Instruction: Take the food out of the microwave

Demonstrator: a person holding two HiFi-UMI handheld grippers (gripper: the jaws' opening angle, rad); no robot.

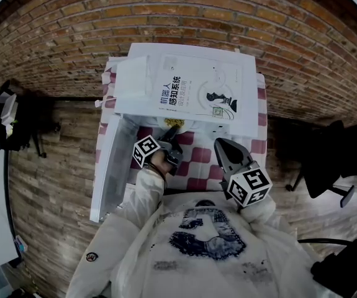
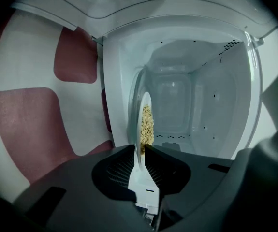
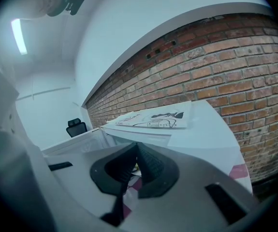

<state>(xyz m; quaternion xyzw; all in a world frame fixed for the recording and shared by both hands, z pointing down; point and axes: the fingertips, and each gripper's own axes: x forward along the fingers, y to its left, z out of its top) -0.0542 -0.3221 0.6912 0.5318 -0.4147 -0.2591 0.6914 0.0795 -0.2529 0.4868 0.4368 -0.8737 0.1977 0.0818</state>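
At the bottom of the head view, a person in a white printed sweatshirt [image 1: 166, 253] holds both tools over a red-and-white checked tablecloth [image 1: 198, 156]. Right of centre, the right gripper [image 3: 136, 148] has its jaws pressed together with nothing between them, short of the oven. The left gripper [image 2: 142, 148] pinches the rim of a white plate [image 2: 140, 117] of yellowish crumbly food [image 2: 148, 124]. The plate sits at the mouth of the white microwave oven [image 2: 201, 105], partly inside the cavity. The oven's white door [image 1: 107, 172] stands open at left. A white book with dark print [image 1: 197, 95] lies on top, before a red brick wall [image 1: 166, 11].
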